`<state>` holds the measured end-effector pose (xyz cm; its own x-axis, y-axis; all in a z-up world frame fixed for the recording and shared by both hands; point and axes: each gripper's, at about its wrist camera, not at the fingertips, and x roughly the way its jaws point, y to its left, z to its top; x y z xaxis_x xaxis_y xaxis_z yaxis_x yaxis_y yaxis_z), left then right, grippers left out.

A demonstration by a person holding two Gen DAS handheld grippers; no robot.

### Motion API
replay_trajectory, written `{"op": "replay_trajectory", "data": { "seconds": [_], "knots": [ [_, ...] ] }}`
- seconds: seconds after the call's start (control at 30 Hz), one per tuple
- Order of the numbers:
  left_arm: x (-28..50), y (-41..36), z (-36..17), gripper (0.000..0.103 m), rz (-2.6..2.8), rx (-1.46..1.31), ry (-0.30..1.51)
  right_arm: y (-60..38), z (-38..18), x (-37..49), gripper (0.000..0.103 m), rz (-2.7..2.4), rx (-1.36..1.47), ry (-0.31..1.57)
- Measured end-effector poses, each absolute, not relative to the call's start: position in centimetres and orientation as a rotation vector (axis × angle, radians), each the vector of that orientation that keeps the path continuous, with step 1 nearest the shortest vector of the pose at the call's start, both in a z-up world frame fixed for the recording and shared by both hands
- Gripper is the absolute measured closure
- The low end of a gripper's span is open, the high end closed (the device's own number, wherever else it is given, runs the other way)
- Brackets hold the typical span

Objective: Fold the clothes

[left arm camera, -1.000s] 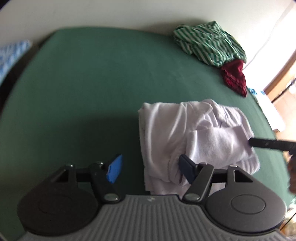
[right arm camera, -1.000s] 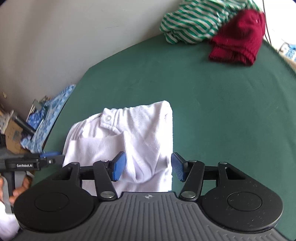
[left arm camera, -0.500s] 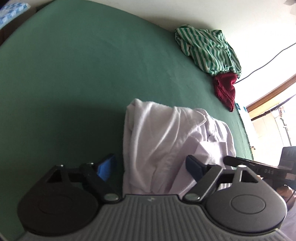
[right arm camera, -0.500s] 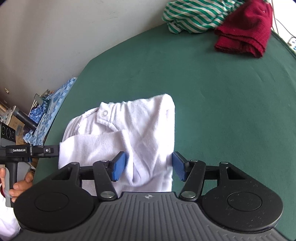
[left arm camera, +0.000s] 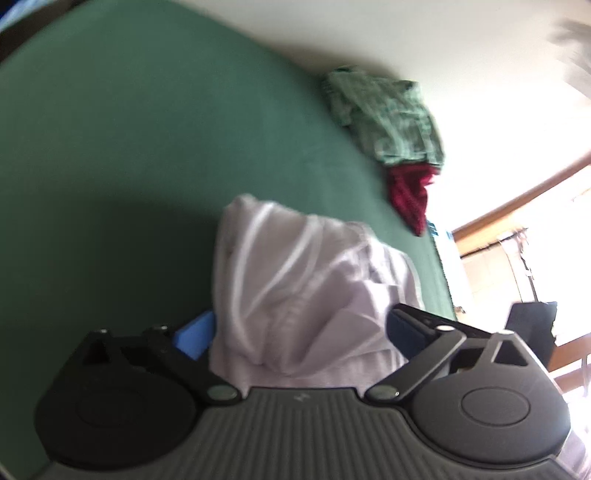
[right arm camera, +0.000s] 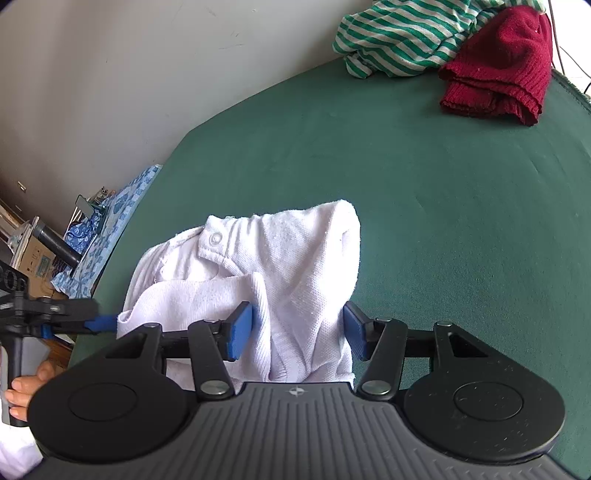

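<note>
A folded white polo shirt (right arm camera: 266, 273) lies on the green table (right arm camera: 443, 206); it also shows in the left wrist view (left arm camera: 303, 288). My right gripper (right arm camera: 299, 334) is open, its blue pads on either side of the shirt's near edge, the cloth bunched between them. My left gripper (left arm camera: 295, 336) is open wide at the shirt's other side, cloth between its pads. The left gripper also shows in the right wrist view (right arm camera: 92, 323), at the shirt's left edge. The left wrist view is blurred.
A green-and-white striped garment (right arm camera: 413, 33) and a dark red knitted one (right arm camera: 498, 70) lie at the far end of the table by the wall. Blue patterned cloth (right arm camera: 110, 218) and boxes sit beyond the table's left edge.
Both grippers have moved in closer to the shirt, so its edges now sit between their pads. The left gripper has tilted and opened wider.
</note>
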<state>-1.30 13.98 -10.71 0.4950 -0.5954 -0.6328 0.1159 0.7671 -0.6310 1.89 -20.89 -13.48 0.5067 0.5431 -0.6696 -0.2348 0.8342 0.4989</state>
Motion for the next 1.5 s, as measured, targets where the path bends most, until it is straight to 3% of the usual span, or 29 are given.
{"op": "replay_trajectory", "data": {
  "seconds": [0.2, 0.27, 0.37, 0.53, 0.73, 0.8, 0.87, 0.93, 1.1, 1.4, 1.5],
  "knots": [
    [-2.9, 9.7, -9.2, 0.002, -0.490, -0.201, 0.920, -20.8, -13.5, 1.7, 0.047, 0.481, 0.357, 0.916],
    [-2.3, 9.1, -9.8, 0.009, -0.441, -0.136, 0.927, -20.7, -13.5, 1.6, 0.047, 0.477, 0.347, 0.910],
    [-1.0, 11.4, -11.2, 0.012, -0.407, -0.282, 0.973, -20.6, -13.5, 1.5, 0.047, 0.474, 0.342, 0.906],
    [0.4, 14.0, -13.3, 0.006, -0.434, -0.533, 1.014, -20.7, -13.5, 1.6, 0.047, 0.479, 0.349, 0.905],
    [-0.2, 13.6, -13.6, 0.006, -0.462, -0.614, 0.976, -20.8, -13.4, 2.0, 0.052, 0.503, 0.345, 0.932],
    [-0.4, 13.7, -13.5, 0.019, -0.429, -0.608, 0.967, -20.8, -13.3, 2.0, 0.055, 0.503, 0.346, 0.942],
    [-0.8, 14.1, -13.5, 0.041, -0.391, -0.605, 0.963, -20.9, -13.3, 1.9, 0.060, 0.502, 0.357, 0.951],
    [-1.0, 14.5, -13.7, 0.052, -0.355, -0.610, 0.960, -21.0, -13.4, 1.9, 0.062, 0.501, 0.372, 0.950],
    [-1.1, 13.3, -13.5, 0.054, -0.283, -0.589, 0.946, -20.6, -13.2, 1.8, 0.068, 0.510, 0.362, 0.952],
    [-1.0, 11.9, -13.3, 0.055, -0.230, -0.535, 0.942, -20.7, -13.4, 1.7, 0.061, 0.532, 0.371, 0.931],
    [-1.1, 10.9, -13.1, 0.060, -0.200, -0.481, 0.936, -20.6, -13.3, 1.7, 0.066, 0.534, 0.356, 0.928]
  ]
}}
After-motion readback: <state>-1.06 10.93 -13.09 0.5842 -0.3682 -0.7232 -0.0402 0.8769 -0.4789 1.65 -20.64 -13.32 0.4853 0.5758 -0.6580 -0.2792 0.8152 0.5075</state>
